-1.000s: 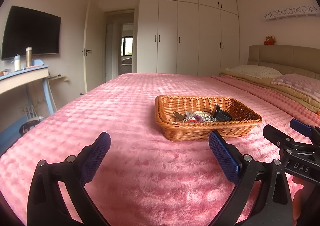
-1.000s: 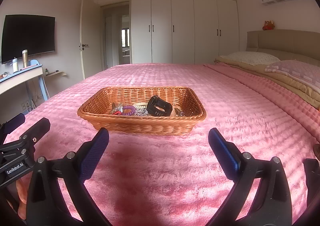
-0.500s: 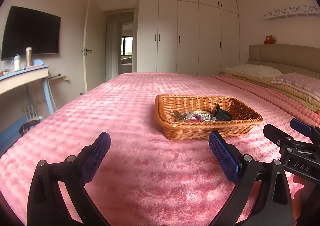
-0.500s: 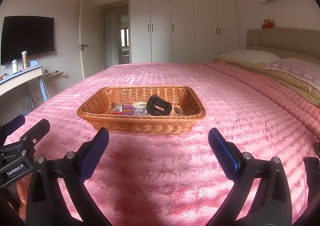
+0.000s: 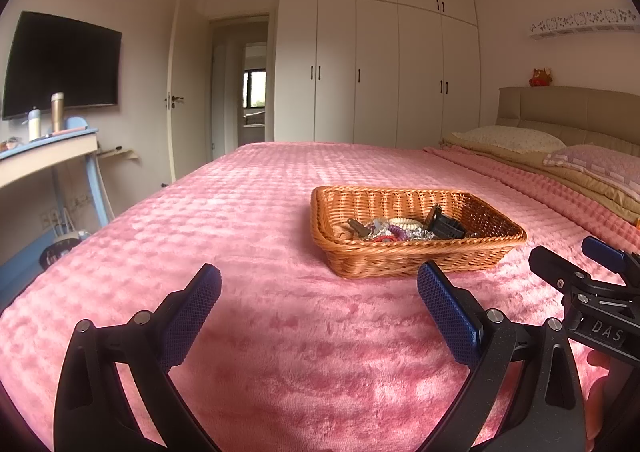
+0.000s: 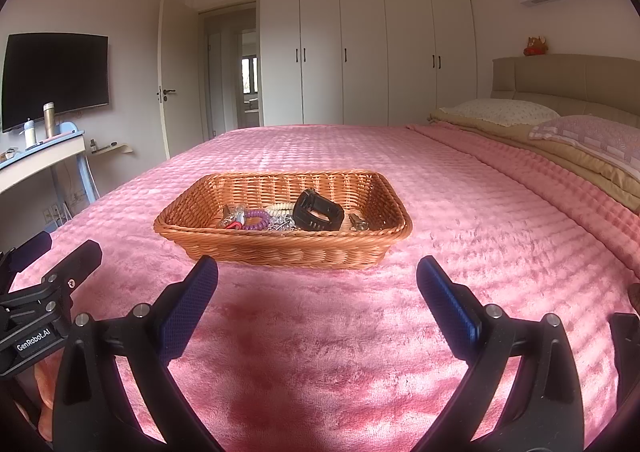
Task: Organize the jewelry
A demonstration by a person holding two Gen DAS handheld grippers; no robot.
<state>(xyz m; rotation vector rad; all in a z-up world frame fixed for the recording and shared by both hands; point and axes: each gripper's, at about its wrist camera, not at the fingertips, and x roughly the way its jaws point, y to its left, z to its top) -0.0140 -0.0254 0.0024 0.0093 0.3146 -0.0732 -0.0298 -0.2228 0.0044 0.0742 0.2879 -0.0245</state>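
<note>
sitting dead ahead of the wide-open, empty right gripper (image 6: 317, 286), the basket (image 6: 280, 248) is lying right of the equally splayed, empty left gripper (image 5: 319, 292).

Bedspread (image 6: 320, 332): pink plush, with a small quilted square pattern.
Basket (image 6: 280, 248): orange-brown woven wicker.
Watch (image 6: 318, 216): black, in the basket at 3 o'clock from the purple coil.
Coil bracelet (image 6: 256, 219): purple spiral.
Bead bracelet (image 6: 280, 209): cream.
Pads of right gripper (image 6: 318, 308): dark blue, fine dotted texture, on black frame.
Wardrobe (image 6: 360, 52): white, black handles.
Headboard (image 6: 560, 80): beige.
</note>
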